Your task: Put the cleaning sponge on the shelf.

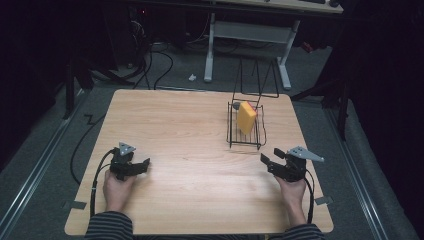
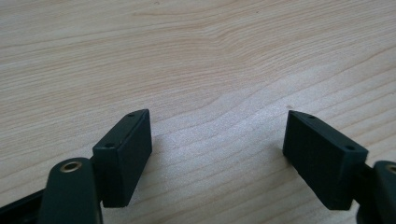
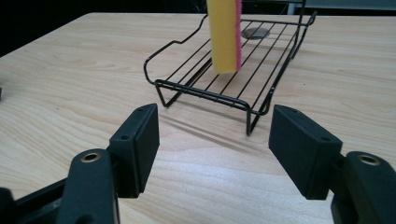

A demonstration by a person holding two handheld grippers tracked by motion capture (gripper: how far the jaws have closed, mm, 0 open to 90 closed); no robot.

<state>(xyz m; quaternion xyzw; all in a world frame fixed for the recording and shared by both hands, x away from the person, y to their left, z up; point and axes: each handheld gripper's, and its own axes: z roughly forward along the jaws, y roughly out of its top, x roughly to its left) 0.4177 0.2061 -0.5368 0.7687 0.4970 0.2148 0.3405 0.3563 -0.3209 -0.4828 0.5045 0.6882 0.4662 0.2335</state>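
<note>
Both claws, left claw (image 1: 141,165) and right claw (image 1: 268,161), are resting wide apart and empty on the counter (image 1: 190,145), seemingly waiting, while ahead of the right claw a yellow sponge (image 3: 225,35) is standing upright in a wire rack (image 3: 261,100).

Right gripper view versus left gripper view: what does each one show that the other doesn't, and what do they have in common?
The right gripper view alone shows the black wire rack, a yellow sponge with a pink backing standing upright in it, and a small grey disc behind the sponge in the rack.

The left gripper view alone has nothing of its own: bare wood grain between and beyond its jaws.

Both share the light wooden table and a pair of black jaws spread wide with nothing between them, on the right gripper and the left gripper.
</note>
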